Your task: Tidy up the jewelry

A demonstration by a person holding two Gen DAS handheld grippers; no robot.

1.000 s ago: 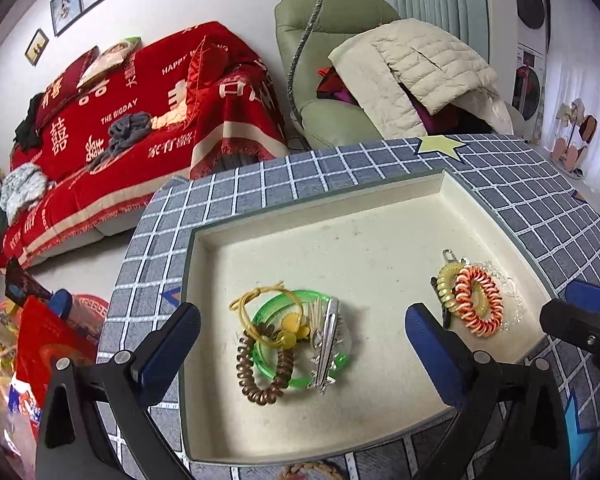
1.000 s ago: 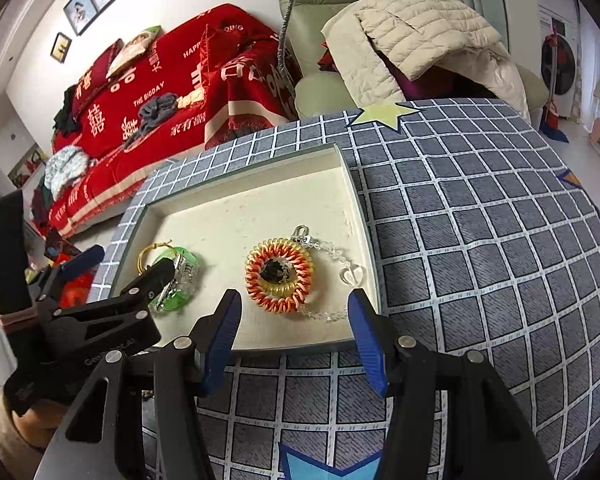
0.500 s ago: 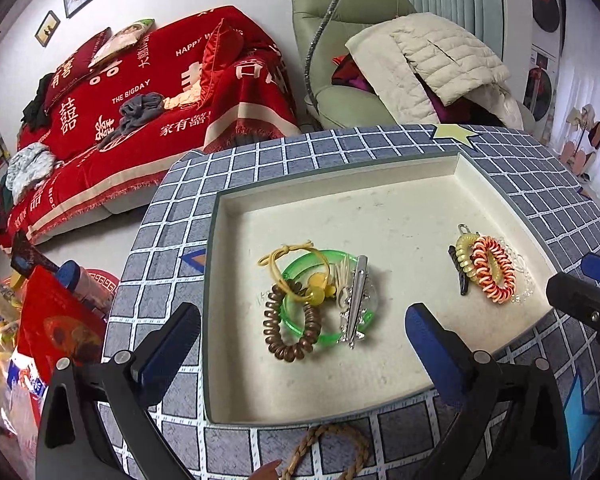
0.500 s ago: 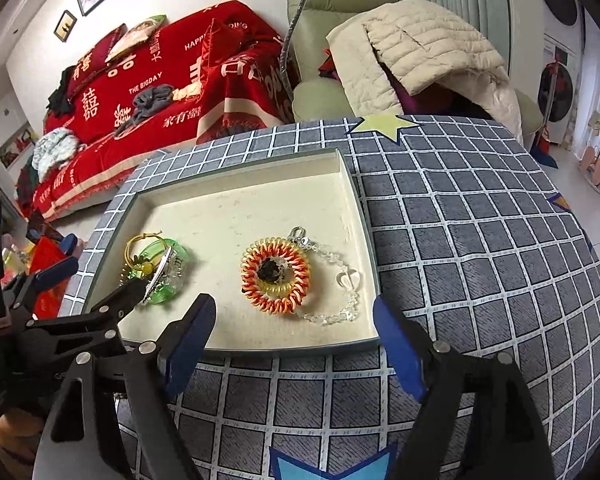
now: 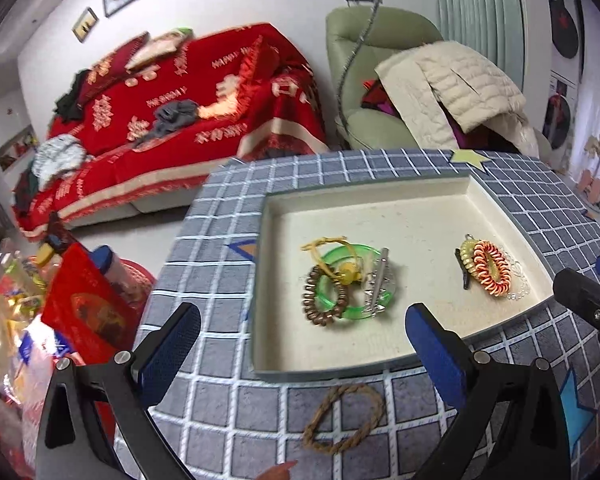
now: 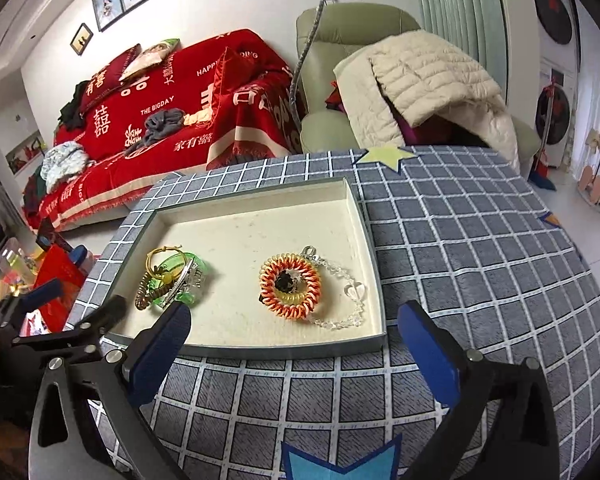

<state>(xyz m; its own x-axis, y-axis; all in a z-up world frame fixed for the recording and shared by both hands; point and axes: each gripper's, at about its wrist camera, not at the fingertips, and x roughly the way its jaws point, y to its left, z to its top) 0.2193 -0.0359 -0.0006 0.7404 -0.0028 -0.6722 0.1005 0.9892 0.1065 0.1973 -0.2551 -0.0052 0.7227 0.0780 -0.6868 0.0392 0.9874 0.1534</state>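
Since a second ago both grippers have drawn back from the tray (image 6: 374, 276), and a braided brown cord loop (image 5: 342, 418), unseen before, now lies on the grid-patterned cloth (image 6: 480, 248) just in front of the tray's near wall. The right gripper (image 6: 296, 350) has just been opening and now stands released and wide, nothing between its blue-padded fingers. The left gripper (image 5: 302, 344) is likewise spread and empty, hovering over the cord loop.

Inside the shallow, cream-lined, grey-rimmed tray, toward its left side, lies a heap: a translucent green plastic bangle (image 5: 354, 280), a brown spiral coil tie (image 5: 320, 300), a thin yellow elastic (image 5: 330, 246) and a silver metal clip (image 5: 376, 284). Toward the tray's right wall sits an orange-and-white spiral coil ring (image 6: 290, 284), touching a clear beaded bracelet (image 6: 350, 304).
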